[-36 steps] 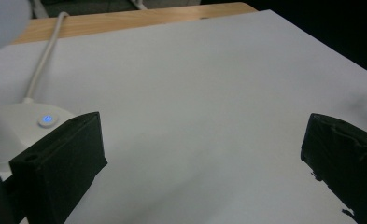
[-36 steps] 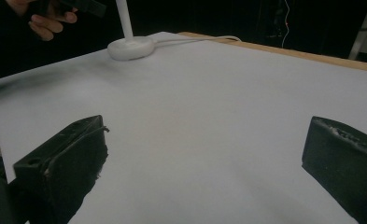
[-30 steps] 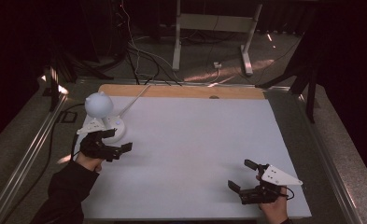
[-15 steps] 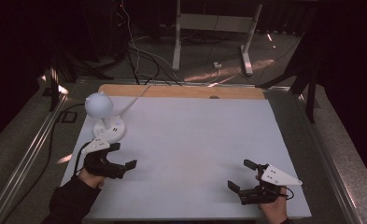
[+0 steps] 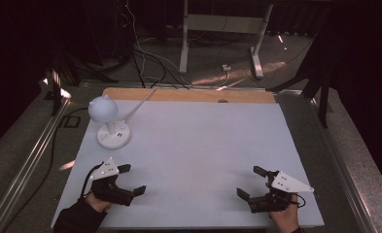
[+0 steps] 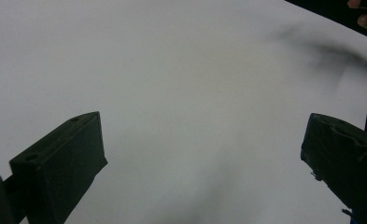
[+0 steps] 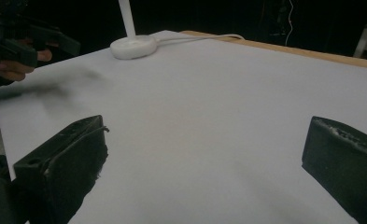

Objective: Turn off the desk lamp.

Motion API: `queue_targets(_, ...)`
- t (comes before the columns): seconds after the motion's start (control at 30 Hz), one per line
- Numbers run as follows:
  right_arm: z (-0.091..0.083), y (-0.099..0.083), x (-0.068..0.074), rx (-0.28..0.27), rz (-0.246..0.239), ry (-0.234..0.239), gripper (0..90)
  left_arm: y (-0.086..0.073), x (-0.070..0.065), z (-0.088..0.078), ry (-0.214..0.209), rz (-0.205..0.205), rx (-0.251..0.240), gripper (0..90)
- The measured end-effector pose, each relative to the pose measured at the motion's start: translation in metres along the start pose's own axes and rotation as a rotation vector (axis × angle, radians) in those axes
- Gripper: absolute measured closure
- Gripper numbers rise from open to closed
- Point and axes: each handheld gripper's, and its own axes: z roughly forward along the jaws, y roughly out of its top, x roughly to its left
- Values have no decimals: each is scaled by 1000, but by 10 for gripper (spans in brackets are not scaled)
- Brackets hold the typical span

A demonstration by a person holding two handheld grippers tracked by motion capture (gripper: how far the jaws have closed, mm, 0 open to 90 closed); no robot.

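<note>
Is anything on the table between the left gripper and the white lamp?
Nothing visible stands in the way. Bare white table lies between the left gripper, its jaws open, and the lamp at the far left.

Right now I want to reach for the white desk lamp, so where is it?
In the high view the lamp stands at the far left of the white table, beyond the left gripper, its cable running back to the wooden edge.

White lamp [image 5: 109,121], round white base, white cord. Bench [image 5: 203,145] plain pale grey-white, no pattern, tan wood strip at far edge. Left tongs [image 5: 131,179] black, right tongs [image 5: 251,182] black, each with light grey plate on top.
</note>
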Motion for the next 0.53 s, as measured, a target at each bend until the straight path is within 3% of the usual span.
queue_targets(0.13, 0, 0, 0, 3, -2, 2, 0, -7, -1, 0, 1, 8, -6, 5)
queue_targets(0.23, 0, 0, 0, 4, -3, 1, 0, -13, -2, 1, 26, 4, -7, 5)
queue_targets(0.53, 0, -1, -1, 7, 0, 5, 0, -15, -2, 3, 10, 4, -2, 5)
